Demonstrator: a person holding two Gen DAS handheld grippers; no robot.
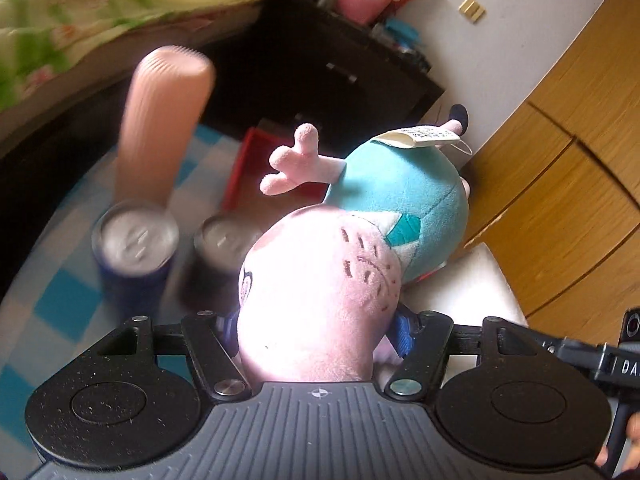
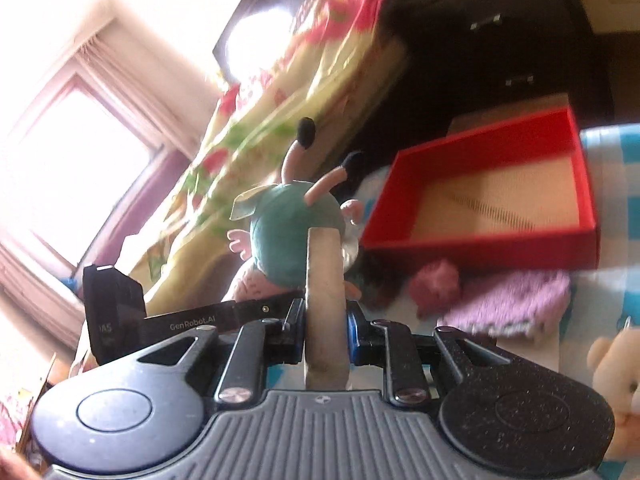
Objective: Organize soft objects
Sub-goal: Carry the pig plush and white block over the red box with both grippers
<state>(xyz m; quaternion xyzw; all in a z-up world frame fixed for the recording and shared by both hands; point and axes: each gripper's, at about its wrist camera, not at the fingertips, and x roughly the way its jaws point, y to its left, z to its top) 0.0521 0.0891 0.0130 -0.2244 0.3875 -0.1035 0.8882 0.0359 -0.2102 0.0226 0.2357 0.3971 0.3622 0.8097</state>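
A pig plush (image 1: 360, 240) with a pink head and a turquoise body hangs head-first in my left gripper (image 1: 314, 330), which is shut on its head. The right wrist view shows the same plush (image 2: 296, 232) from behind, legs up, above the table. My right gripper (image 2: 326, 332) is shut on a pale flat pad (image 2: 324, 280) seen edge-on; in the left wrist view that pad (image 1: 476, 280) shows as a white rounded sheet under the plush. A purple knitted cloth (image 2: 508, 304), a small pink soft lump (image 2: 436, 284) and a cream teddy bear (image 2: 612, 372) lie on the checked tablecloth (image 2: 612, 168).
An open red box (image 2: 480, 208) with a tan floor sits at the table's far side. A blue can (image 1: 134, 248), a dark can (image 1: 224, 248) and a tall pink ribbed cylinder (image 1: 164, 120) stand left of the plush. A bed with a floral quilt (image 2: 280, 112) and a dark cabinet (image 1: 320, 64) lie beyond.
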